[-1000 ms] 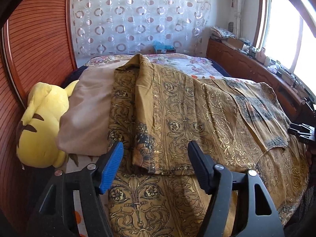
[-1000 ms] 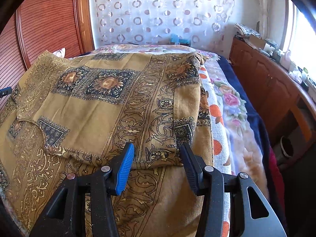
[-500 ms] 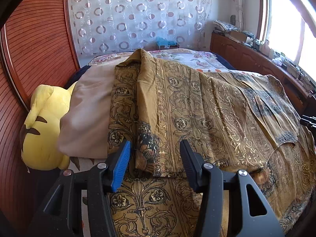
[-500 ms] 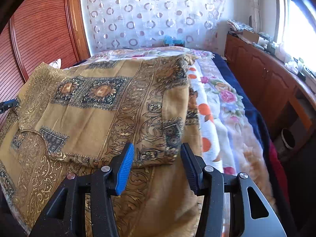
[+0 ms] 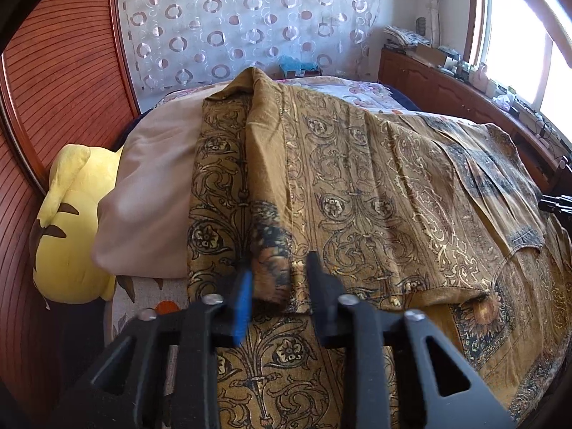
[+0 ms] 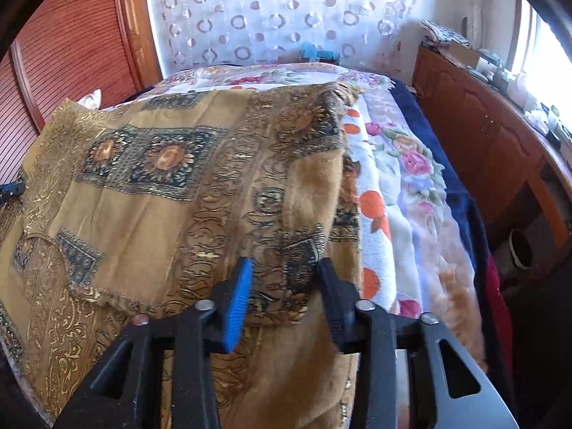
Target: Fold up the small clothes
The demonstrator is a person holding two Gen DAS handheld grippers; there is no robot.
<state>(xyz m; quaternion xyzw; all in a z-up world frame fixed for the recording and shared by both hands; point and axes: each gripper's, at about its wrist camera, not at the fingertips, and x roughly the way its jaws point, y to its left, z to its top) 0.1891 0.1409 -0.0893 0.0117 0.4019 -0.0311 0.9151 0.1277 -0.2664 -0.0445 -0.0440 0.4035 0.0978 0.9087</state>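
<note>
A mustard-gold garment (image 5: 357,186) with dark ornate print lies spread on the bed, its top layer folded over a lower layer. It also shows in the right wrist view (image 6: 171,186). My left gripper (image 5: 279,279) is open, its jaws on either side of the folded layer's near left corner. My right gripper (image 6: 284,271) is open, its jaws on either side of the folded layer's near right corner. The cloth edge sits between the fingers in both views; I cannot tell if they touch it.
A beige pillow (image 5: 150,193) and a yellow plush toy (image 5: 68,221) lie left of the garment. A floral blanket (image 6: 404,178) covers the bed's right side. A wooden cabinet (image 6: 493,136) runs along the window wall. A wooden headboard (image 5: 53,71) stands at left.
Both grippers have moved forward to the folded layer's near corners, and both jaw gaps have narrowed around the cloth edge.
</note>
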